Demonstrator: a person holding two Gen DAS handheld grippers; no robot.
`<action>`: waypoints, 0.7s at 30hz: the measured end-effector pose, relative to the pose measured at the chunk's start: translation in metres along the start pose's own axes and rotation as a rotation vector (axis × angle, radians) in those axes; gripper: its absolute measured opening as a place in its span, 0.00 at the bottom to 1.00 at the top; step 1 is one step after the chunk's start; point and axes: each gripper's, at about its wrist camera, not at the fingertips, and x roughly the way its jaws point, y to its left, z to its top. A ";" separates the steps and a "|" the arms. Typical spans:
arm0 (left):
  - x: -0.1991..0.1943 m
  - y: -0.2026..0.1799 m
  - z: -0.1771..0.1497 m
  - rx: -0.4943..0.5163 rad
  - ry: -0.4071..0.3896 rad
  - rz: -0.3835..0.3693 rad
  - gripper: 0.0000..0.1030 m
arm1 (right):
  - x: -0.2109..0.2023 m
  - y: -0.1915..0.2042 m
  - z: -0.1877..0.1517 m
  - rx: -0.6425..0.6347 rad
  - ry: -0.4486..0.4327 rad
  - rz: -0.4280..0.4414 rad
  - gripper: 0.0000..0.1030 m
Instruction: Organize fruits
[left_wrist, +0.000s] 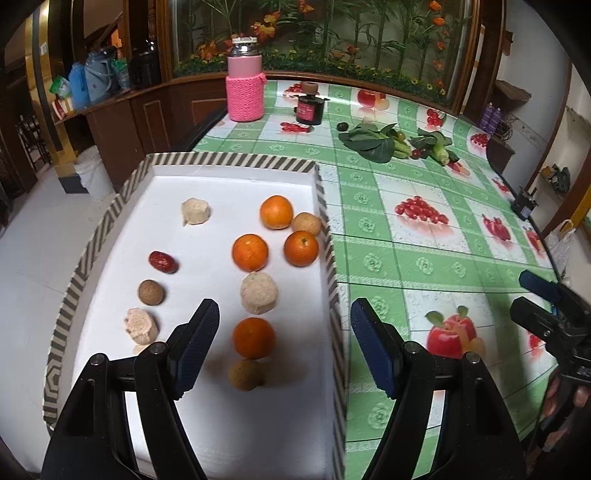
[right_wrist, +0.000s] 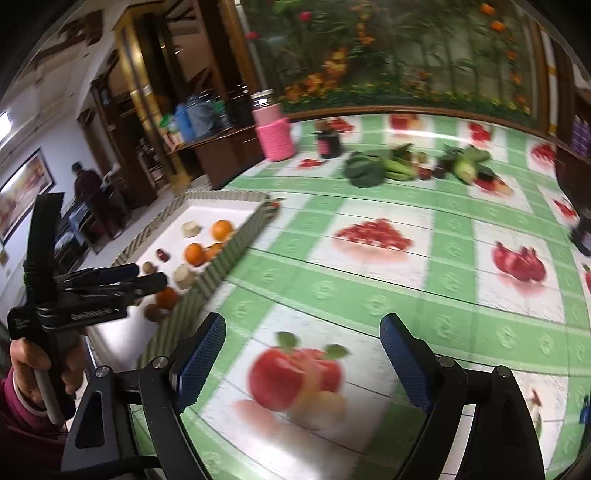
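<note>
While both grippers hang above the table (left_wrist: 424, 236), we note the fruit lies in the white tray (left_wrist: 236, 173) with striped walls. Our left gripper (left_wrist: 284, 347) has its jaws wide and empty; an orange (left_wrist: 253, 338) and a small brown fruit (left_wrist: 246, 375) lie on the tray floor between the fingers, below them, untouched. Three more oranges (left_wrist: 250, 252) sit farther in. Our right gripper (right_wrist: 303, 360) stands wide and empty over the green tablecloth (right_wrist: 369, 302), tray to its left.
</note>
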 end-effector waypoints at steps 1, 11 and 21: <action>0.000 0.001 0.002 -0.007 0.006 -0.008 0.71 | -0.001 -0.006 -0.001 0.007 0.000 -0.014 0.85; 0.009 -0.023 0.008 0.029 0.024 -0.017 0.71 | -0.024 -0.058 -0.016 0.054 0.000 -0.110 0.86; 0.018 -0.055 0.004 0.089 0.023 -0.009 0.71 | -0.031 -0.074 -0.022 0.107 0.008 -0.143 0.86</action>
